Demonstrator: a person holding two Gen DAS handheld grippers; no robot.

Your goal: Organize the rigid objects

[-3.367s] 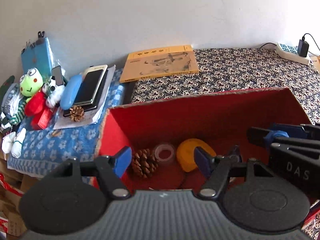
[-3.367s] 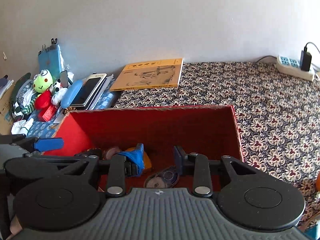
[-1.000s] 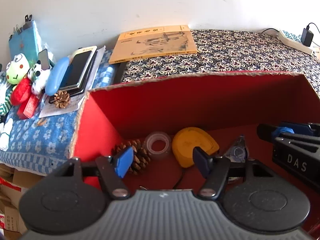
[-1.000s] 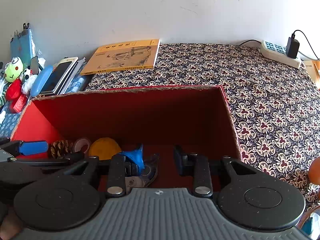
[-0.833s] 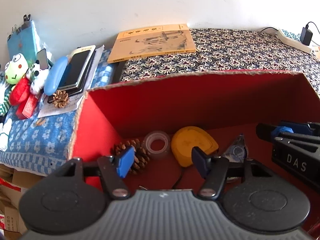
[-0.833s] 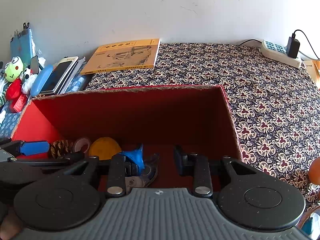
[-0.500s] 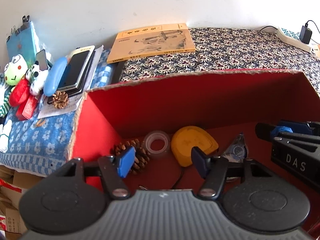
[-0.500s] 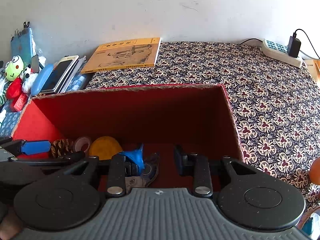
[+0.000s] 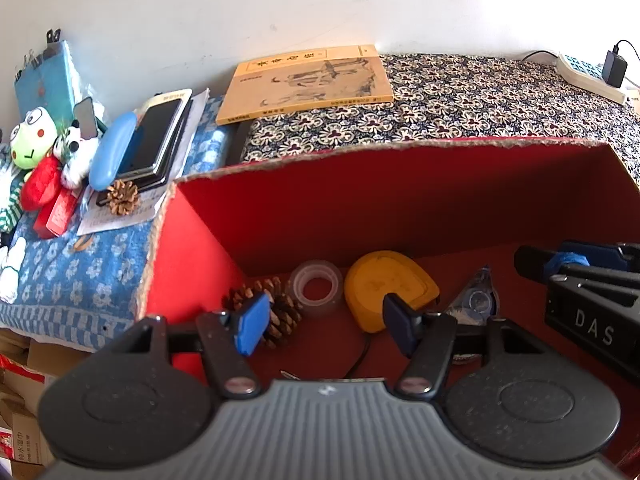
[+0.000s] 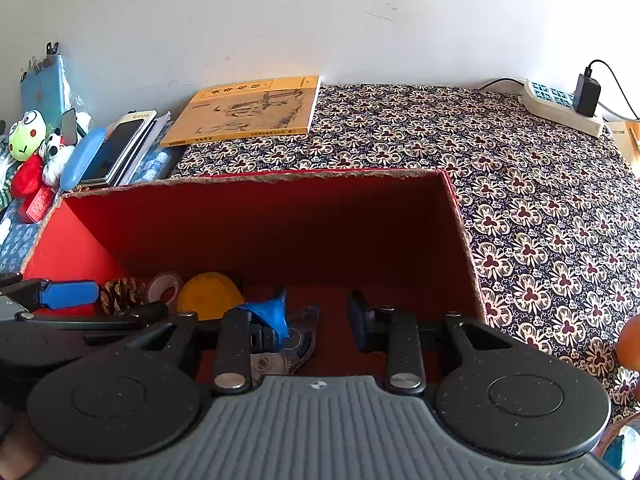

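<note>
Patterned tabletop, red box (image 9: 392, 200), left tongs (image 9: 324, 322) and right tongs (image 10: 318, 318) poised inside, both released, empty.

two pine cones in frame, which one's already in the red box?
The larger, darker pine cone, on the floor of the red box beside the clear tape roll. The smaller, paler pine cone lies outside, on papers left of the box.

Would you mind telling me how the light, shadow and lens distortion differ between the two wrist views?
Left wrist view: sunlight brightens the red box left wall, its back wall shaded; straight box rim bows from the fisheye. Right wrist view: box interior much darker, tape roll dim; the near claw body looks soft.
</note>
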